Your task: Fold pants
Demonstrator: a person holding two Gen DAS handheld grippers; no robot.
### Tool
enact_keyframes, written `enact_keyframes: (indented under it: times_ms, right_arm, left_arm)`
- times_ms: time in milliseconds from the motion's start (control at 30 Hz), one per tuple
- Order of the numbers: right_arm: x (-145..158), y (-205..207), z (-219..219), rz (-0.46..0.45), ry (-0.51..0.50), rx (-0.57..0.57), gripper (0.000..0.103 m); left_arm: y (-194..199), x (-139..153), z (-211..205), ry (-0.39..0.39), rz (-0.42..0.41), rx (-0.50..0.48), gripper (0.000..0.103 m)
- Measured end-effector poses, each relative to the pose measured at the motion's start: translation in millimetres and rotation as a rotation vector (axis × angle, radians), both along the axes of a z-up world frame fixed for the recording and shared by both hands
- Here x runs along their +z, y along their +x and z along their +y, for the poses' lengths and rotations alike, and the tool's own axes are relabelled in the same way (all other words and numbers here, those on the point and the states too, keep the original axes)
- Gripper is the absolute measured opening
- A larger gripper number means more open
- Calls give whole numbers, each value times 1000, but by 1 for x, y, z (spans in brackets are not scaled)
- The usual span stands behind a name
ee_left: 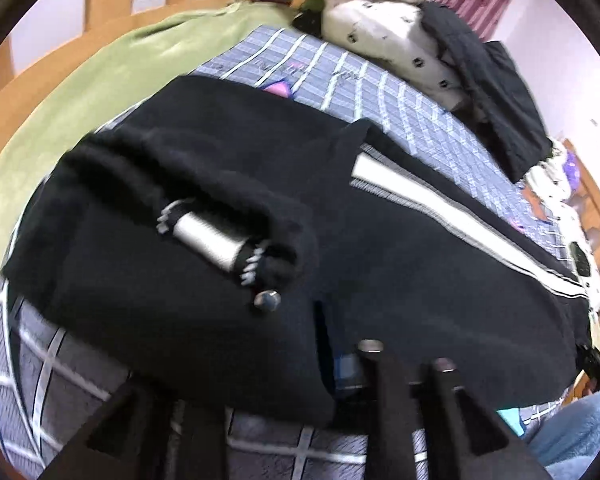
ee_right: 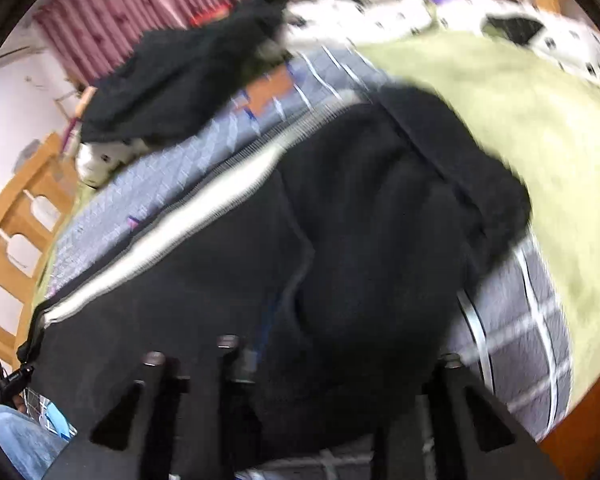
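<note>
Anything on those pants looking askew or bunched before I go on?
Yes. The pants lie crooked on the bed: the waistband end is bunched and rolled over, and a flap sticks up by the white stripe.

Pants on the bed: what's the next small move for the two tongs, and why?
Probably close both tongs on the near edge of the black pants. The left tongs and right tongs look open with that edge between their fingers. The pants lie long across the checked sheet, so another fold seems due.
</note>
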State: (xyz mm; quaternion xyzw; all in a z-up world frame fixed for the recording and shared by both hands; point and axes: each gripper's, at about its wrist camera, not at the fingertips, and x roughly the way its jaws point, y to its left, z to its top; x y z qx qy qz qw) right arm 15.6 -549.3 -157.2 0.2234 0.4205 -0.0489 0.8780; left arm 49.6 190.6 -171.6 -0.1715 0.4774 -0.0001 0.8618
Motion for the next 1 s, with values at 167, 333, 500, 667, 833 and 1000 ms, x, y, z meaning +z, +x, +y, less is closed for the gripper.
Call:
enact_keyframes:
  times_ms: [167, 333, 500, 667, 833, 1000]
  right_arm:
    - [12, -30, -22, -110, -23, -104, 72]
    - [-2, -8, -51, -131, 153, -193, 72]
    - [10, 24, -48, -143, 25, -241, 36]
    - [34, 27, -62, -234, 85, -224, 38]
    - [17, 23, -50, -74, -31, -156, 52]
    - [24, -30, -55, -98, -44, -165, 55]
  left_arm:
    - [-32, 10, -5, 133, -50, -30, 71]
    - [-58, 24, -2, 163, -105, 14, 71]
    - [-66, 56, -9, 215, -195, 8, 71]
    - [-35, 67, -28, 295, -227, -21, 71]
    - [6, 42, -41, 399, -109, -1, 37]
    - [30, 61, -7, 397, -232, 143, 13]
